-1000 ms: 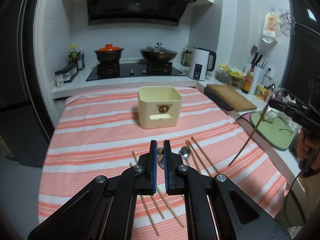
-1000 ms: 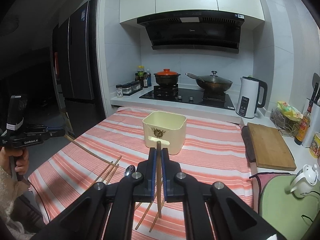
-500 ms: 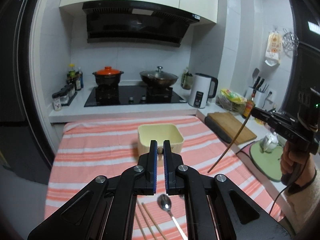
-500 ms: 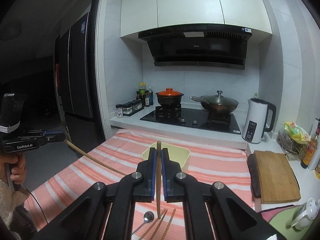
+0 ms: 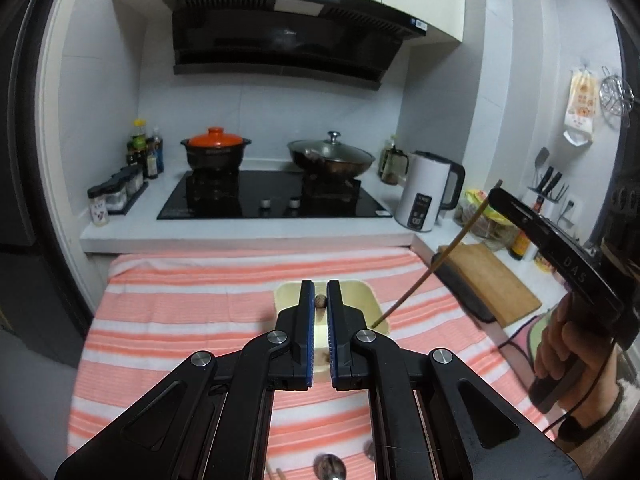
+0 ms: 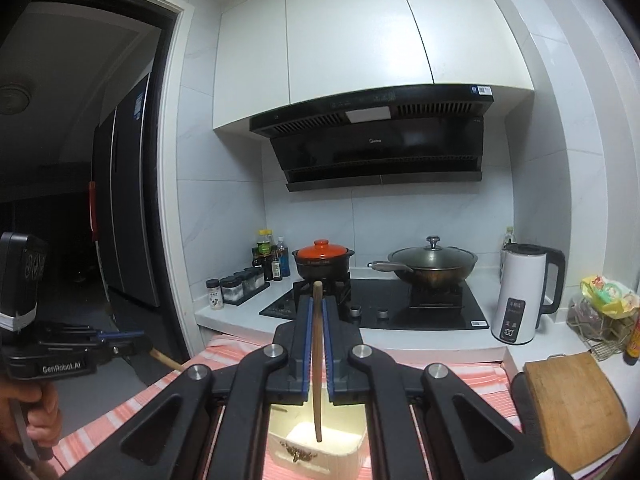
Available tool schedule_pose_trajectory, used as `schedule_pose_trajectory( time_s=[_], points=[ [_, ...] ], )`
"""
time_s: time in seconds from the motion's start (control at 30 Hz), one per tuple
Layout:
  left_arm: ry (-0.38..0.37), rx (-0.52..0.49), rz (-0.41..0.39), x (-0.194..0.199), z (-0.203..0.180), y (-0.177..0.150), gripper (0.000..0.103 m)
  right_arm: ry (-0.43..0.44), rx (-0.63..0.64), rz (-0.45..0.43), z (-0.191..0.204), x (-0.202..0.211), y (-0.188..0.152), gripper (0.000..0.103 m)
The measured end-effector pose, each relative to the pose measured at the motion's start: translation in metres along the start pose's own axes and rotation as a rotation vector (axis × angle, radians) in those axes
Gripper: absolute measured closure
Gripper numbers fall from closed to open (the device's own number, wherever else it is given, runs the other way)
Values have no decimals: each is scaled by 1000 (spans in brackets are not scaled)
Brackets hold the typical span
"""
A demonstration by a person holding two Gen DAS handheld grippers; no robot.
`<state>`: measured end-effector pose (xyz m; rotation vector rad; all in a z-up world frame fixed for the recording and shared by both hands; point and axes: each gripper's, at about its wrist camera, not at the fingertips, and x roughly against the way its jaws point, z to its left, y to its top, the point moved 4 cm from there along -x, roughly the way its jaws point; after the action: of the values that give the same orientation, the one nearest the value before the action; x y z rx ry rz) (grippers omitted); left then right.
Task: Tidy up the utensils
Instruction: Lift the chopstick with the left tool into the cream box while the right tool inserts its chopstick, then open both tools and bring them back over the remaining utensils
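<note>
Gripping chopstick (image 6: 317, 364) | right gripper (image 6: 316, 344) clenched | tip down over box (image 6: 316, 446)

A home kitchen. The black hob (image 5: 272, 196) carries an orange-lidded pot (image 5: 216, 152) and a lidded wok (image 5: 332, 158), with a range hood (image 5: 288, 36) above it. A white kettle (image 5: 428, 196) stands right of the hob, spice jars (image 5: 116, 196) left.

Striped table (image 5: 180, 300), cream box (image 5: 372, 300), spoon (image 5: 330, 467)
</note>
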<state>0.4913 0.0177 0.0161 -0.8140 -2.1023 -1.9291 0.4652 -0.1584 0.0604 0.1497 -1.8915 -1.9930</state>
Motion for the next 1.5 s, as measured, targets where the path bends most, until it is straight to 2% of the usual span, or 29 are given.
schedule_pose_trajectory(
  time_s=[0.23,0.4,0.57,0.6,0.63,0.67,0.7,0.77,0.8,0.93,1.07,1.17,1.3,1.4,1.5],
  points=[
    [-7,3,103,-46,1,-24,99,9,-105,115,-27,-48,-47,98],
    [-8,2,155,-64,0,-39,99,8,-117,198,-36,-60,-81,98],
    [-22,20,203,-77,0,-50,96,8,-137,246,-38,-67,-101,96],
    [-29,27,209,-77,1,-53,92,13,-139,249,-37,-66,-103,94],
    [-37,34,215,-76,1,-55,70,17,-137,254,-36,-65,-103,94],
    [-38,39,212,-73,3,-57,46,24,-135,253,-37,-63,-103,83],
    [-28,40,200,-67,4,-59,39,28,-132,243,-36,-58,-102,62],
    [-27,34,185,-51,7,-64,35,29,-121,208,-34,-43,-97,47],
    [-33,34,188,-43,9,-68,34,34,-110,199,-32,-34,-93,47],
    [-6,7,191,-2,20,-95,21,24,-65,196,-30,7,-89,46],
    [46,-4,228,36,37,-147,18,21,-20,232,-31,56,-104,45],
    [98,42,249,61,56,-200,17,-23,6,279,-35,95,-135,39],
    [185,141,276,83,81,-267,17,-109,9,383,-43,144,-201,39],
    [232,187,267,97,88,-298,17,-169,8,461,-46,178,-252,39],
    [235,208,251,104,85,-316,17,-215,5,520,-45,199,-287,39]
  ],
)
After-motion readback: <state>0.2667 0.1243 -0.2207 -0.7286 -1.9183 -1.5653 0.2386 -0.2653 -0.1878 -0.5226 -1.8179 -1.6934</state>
